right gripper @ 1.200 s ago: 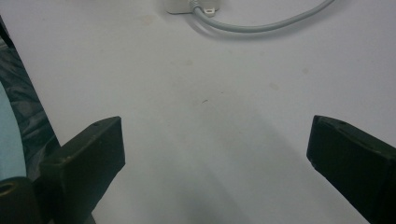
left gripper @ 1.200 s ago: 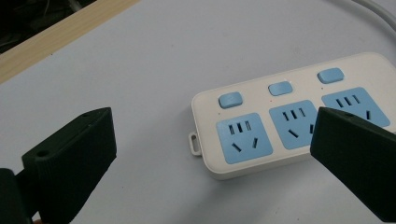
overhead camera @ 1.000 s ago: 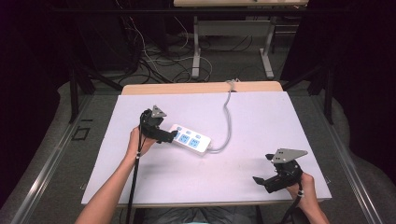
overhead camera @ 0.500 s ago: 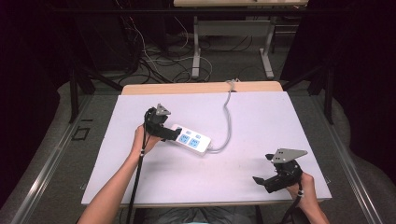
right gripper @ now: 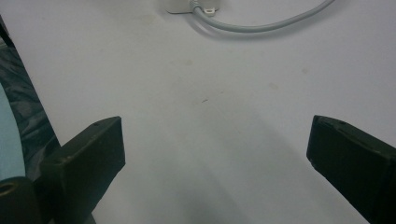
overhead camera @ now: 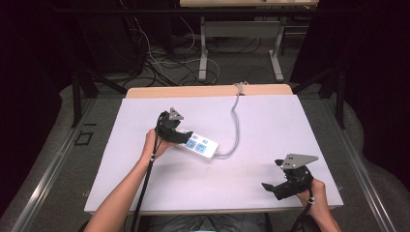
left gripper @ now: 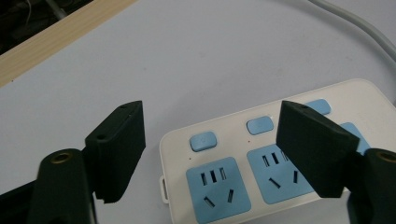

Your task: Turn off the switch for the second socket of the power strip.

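Note:
A white power strip (overhead camera: 199,145) with blue sockets and blue switches lies flat near the middle of the white table. In the left gripper view the power strip (left gripper: 261,163) lies below my jaws. My left gripper (overhead camera: 185,137) hovers over the strip's left end. The jaws of the left gripper (left gripper: 212,142) have just been closing. One jaw stands off the strip's end and the other above its sockets, with no pad pressing on it. My right gripper (overhead camera: 271,188) rests near the front right edge. The right gripper (right gripper: 215,158) is open with bare table between its jaws.
The strip's grey cable (overhead camera: 236,124) curves back over the table's wooden far edge (overhead camera: 208,91); the cable (right gripper: 261,25) also crosses the top of the right gripper view. The white tabletop (overhead camera: 270,121) spreads between both hands. Table legs and loose wires lie on the floor behind.
My left gripper has shifted slightly right and down over the power strip's end, and its jaws stand narrower. The right hand has kept still.

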The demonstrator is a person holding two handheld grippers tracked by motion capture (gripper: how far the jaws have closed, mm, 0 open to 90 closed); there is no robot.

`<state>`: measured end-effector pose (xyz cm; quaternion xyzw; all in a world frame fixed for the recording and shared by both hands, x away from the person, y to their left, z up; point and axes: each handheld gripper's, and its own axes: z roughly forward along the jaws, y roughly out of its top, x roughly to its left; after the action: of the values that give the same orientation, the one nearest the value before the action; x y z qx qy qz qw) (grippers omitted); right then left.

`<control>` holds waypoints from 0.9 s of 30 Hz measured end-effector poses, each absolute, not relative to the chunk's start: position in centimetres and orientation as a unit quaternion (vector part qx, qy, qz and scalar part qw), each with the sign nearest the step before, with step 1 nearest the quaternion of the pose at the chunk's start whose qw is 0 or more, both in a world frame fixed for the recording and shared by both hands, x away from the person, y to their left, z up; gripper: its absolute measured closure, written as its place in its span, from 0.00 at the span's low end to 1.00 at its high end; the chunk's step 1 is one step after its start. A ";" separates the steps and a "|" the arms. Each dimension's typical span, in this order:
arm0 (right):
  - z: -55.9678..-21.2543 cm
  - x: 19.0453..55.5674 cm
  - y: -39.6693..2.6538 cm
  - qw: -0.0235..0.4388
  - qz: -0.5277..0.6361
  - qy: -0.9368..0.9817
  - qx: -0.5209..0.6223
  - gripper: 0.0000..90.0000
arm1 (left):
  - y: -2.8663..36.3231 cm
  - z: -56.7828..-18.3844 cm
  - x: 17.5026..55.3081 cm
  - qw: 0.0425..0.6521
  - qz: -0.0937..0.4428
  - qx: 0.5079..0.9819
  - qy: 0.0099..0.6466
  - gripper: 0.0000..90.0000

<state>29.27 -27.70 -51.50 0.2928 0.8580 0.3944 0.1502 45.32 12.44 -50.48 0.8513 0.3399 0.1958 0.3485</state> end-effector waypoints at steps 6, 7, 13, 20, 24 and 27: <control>-51.4 29.3 -27.7 0.145 0.388 0.862 0.291 0.04 | 12.0 -50.7 45.4 0.351 0.187 0.854 0.334 0.50; -51.5 29.3 -27.7 0.148 0.393 0.859 0.293 0.04 | 11.9 -50.8 45.4 0.352 0.184 0.857 0.330 0.54; -51.5 29.2 -27.7 0.148 0.392 0.860 0.292 0.04 | 11.3 -51.1 45.3 0.351 0.172 0.865 0.315 0.77; -51.4 29.2 -27.7 0.143 0.389 0.862 0.291 0.04 | 10.8 -51.5 45.4 0.348 0.160 0.873 0.302 0.95; -51.4 29.2 -27.7 0.144 0.389 0.862 0.291 0.04 | 10.3 -51.9 45.5 0.350 0.151 0.877 0.293 1.00; -51.5 29.3 -27.7 0.146 0.392 0.860 0.291 0.04 | 10.1 -52.1 45.7 0.347 0.142 0.880 0.292 1.00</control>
<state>29.26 -27.66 -51.46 0.2914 0.8600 0.3924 0.1464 45.68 10.13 -52.08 0.8798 0.2919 0.1418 0.3472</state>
